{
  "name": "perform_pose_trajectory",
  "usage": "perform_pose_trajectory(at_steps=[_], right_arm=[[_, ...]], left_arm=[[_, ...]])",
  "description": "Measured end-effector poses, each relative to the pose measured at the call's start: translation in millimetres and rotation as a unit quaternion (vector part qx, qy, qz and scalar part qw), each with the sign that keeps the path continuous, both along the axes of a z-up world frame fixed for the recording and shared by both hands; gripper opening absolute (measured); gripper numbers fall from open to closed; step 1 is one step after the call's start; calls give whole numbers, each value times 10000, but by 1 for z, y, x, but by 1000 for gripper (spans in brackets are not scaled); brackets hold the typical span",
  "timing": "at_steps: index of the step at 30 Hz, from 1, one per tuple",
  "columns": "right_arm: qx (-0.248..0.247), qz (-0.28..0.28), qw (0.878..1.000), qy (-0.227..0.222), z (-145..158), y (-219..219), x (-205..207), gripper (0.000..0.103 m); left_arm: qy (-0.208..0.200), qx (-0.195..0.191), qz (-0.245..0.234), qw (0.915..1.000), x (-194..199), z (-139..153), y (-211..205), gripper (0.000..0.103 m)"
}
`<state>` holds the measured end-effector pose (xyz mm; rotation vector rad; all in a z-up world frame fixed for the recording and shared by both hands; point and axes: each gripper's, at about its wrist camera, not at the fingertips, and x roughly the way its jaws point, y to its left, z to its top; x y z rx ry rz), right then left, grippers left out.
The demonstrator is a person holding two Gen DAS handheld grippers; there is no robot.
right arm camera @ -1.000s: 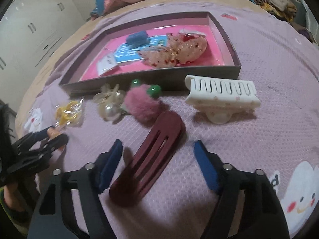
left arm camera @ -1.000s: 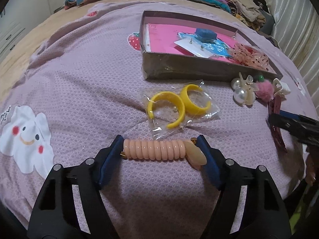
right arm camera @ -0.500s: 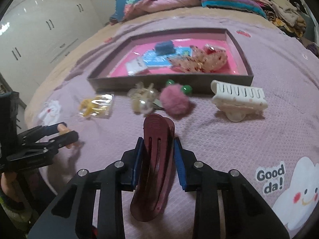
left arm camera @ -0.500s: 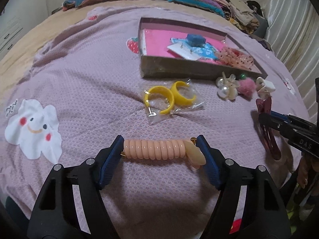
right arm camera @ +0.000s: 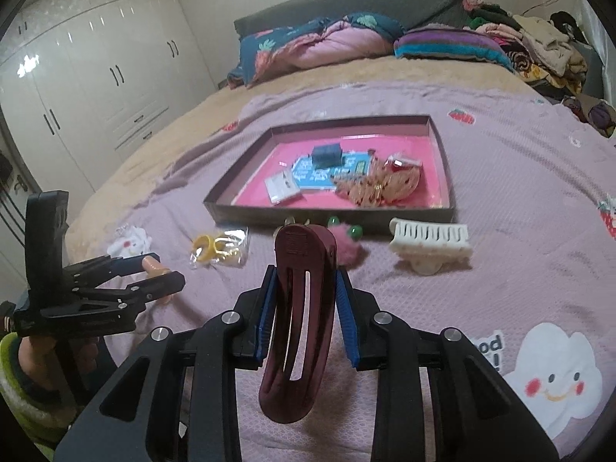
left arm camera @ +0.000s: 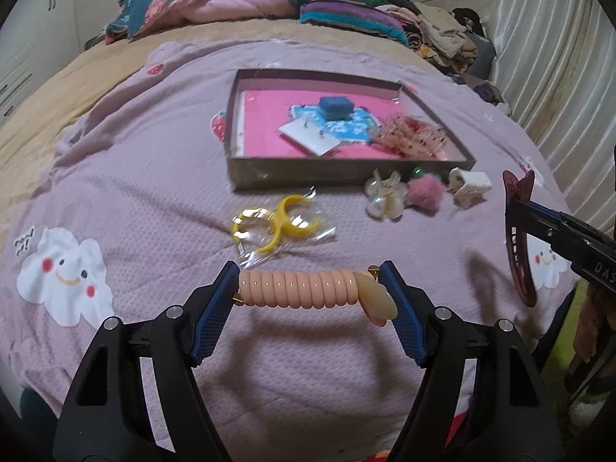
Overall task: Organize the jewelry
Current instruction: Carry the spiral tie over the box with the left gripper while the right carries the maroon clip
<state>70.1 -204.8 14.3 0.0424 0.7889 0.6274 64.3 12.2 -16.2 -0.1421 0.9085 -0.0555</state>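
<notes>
Right jaws clamped on the maroon hair clip (right arm camera: 298, 319), blue pads squeezing both long edges, its rounded end pointing to twelve o'clock and its tail hanging toward six; those jaws had just been closing, with the clip between them. The right gripper (right arm camera: 306, 308) was up off the bedspread (right arm camera: 519, 200). Over on the other side, the left gripper (left arm camera: 310, 288) had its jaws set wide and pressed on the ends of the peach spiral hair tie (left arm camera: 308, 288), held crosswise, clear of the bed. In the left wrist view the maroon clip showed at three o'clock, pinched in the other tool. Further out at twelve o'clock from the hair tie lay the yellow hoop earrings (left arm camera: 279, 223) in a clear bag. At one o'clock sat the pearl clip (left arm camera: 385, 196), just beside it the pink pompom (left arm camera: 423, 192), then the white claw clip (right arm camera: 429, 240). Beyond them all was the grey tray (left arm camera: 346, 171) with a pink floor, holding a blue box (left arm camera: 335, 107), a white earring card (left arm camera: 308, 136) and a spotted scrunchie (left arm camera: 415, 138). At nine o'clock in the right wrist view a hand (right arm camera: 34, 354) gripped the left tool
</notes>
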Motion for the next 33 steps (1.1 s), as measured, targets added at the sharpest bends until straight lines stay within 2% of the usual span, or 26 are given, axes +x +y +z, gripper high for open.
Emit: perform_pose_trajectory(at_steps=[14, 23, 33], right_arm=[[140, -105, 9990, -400, 35, -13, 6, 28], [106, -146, 9971, -739, 69, -11, 17, 28], [33, -286, 9948, -978, 103, -2, 41, 28]], left_arm=[[-302, 28, -248, 9992, 30, 36, -21, 66], [-672, 17, -392, 9970, 54, 72, -30, 66], [-929, -4, -407, 9948, 92, 100, -14, 66]])
